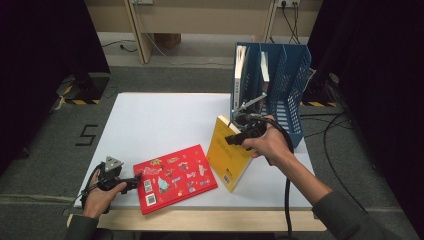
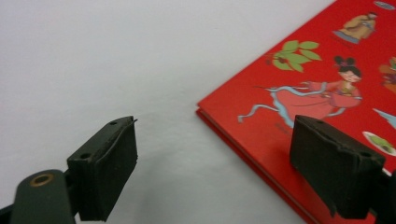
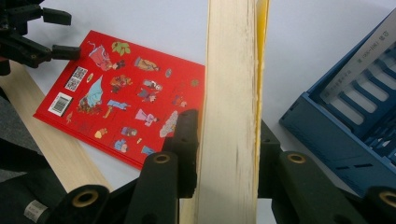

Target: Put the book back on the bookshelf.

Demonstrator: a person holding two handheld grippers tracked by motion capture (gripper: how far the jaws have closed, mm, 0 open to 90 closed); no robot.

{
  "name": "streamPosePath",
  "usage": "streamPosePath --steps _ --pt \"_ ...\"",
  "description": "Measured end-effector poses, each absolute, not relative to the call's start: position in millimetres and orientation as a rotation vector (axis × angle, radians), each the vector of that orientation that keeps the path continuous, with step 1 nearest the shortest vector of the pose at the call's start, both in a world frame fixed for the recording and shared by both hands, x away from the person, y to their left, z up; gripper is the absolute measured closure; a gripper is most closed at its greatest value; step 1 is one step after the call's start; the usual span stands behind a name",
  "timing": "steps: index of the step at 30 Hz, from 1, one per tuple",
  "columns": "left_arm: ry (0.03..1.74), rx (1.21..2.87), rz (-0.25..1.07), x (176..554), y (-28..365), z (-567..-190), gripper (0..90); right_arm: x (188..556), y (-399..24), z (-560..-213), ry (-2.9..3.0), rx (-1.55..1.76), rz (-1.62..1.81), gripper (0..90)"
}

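Red book (image 1: 175, 178), yellow book (image 1: 227, 155), two tools

Right claw (image 3: 227, 154) clamping yellow book's (image 3: 231, 93) page edge, red book (image 3: 126, 93) behind, blue rack (image 3: 355, 126) beside

Yellow book (image 1: 227, 152) is propped up on its lower edge, tilted, cream page block facing up, just in front of the blue rack. Red book (image 1: 175, 177) with little cartoon figures and a barcode lies flat near the table's front edge, just beside it.
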State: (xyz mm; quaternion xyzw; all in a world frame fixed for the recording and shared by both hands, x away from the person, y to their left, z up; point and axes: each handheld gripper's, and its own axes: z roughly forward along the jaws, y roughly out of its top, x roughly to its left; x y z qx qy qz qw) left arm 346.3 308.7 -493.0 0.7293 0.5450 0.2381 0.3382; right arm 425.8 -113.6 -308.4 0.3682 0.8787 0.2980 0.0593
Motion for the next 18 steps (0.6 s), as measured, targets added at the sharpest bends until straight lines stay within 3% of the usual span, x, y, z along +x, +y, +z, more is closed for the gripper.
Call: streamPosePath --steps 18 --pt "1.509 1.888 0.658 351 326 -502 15.0 430 -106 -313 2.684 1.128 0.857 69.8"
